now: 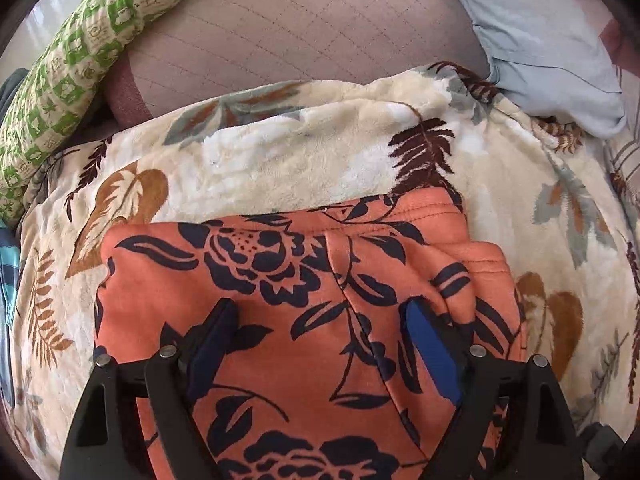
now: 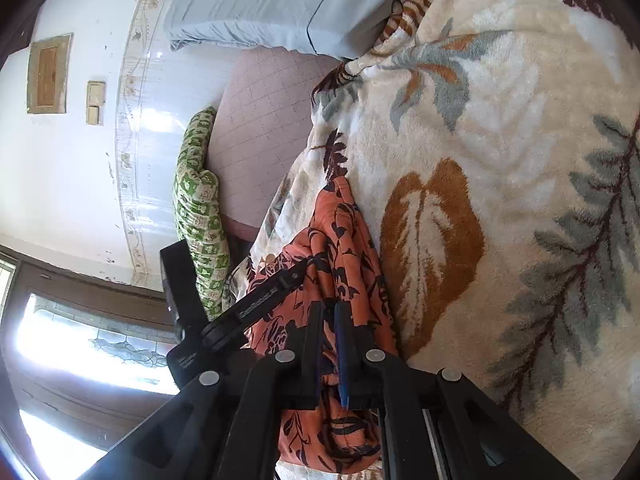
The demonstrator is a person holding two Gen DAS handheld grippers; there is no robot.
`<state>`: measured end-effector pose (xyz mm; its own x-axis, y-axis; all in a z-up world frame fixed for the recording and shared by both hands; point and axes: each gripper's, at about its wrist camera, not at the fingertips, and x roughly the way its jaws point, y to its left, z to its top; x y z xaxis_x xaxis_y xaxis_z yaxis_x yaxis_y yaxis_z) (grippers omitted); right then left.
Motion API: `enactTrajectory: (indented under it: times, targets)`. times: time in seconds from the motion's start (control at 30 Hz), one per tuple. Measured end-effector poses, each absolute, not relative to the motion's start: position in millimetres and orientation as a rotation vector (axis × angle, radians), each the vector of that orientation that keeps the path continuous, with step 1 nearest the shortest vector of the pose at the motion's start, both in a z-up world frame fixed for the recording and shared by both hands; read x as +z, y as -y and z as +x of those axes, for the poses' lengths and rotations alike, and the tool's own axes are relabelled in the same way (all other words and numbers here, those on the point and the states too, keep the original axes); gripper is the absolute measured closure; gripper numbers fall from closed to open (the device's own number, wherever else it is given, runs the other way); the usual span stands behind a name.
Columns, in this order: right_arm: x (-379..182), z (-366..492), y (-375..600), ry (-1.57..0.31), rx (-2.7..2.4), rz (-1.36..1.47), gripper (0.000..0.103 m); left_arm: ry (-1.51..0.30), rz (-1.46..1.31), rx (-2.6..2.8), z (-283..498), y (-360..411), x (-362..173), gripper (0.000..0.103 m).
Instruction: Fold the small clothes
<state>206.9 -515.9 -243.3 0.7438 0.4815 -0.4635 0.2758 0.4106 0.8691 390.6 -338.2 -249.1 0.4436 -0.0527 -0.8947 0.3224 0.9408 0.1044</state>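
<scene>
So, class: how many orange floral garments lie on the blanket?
1. The orange floral garment lies on the leaf-print blanket, under the open left tool; the right tool pinches its edge. Others may be hidden.

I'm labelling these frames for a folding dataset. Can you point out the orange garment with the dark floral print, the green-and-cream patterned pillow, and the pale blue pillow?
Orange garment with dark floral print (image 1: 280, 320), left wrist view, flat middle.
Green-and-cream patterned pillow (image 1: 76, 68), left wrist view, middle.
Pale blue pillow (image 2: 256, 0), right wrist view, top face.
</scene>
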Motion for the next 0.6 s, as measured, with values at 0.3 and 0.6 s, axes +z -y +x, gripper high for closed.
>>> enactTrajectory:
  times: [0.3, 0.6]
  targets:
    - [-233.0, 216.4, 497.6, -0.77, 0.181, 1.103, 0.095, -1.081, 0.14, -0.387, 388.0, 301.6, -211.0, 0.014]
    - [-207.1, 217.8, 452.8, -0.777, 0.296, 0.974, 0.095, -1.052, 0.092, -0.379, 331.0, 198.9, -167.9, 0.014]
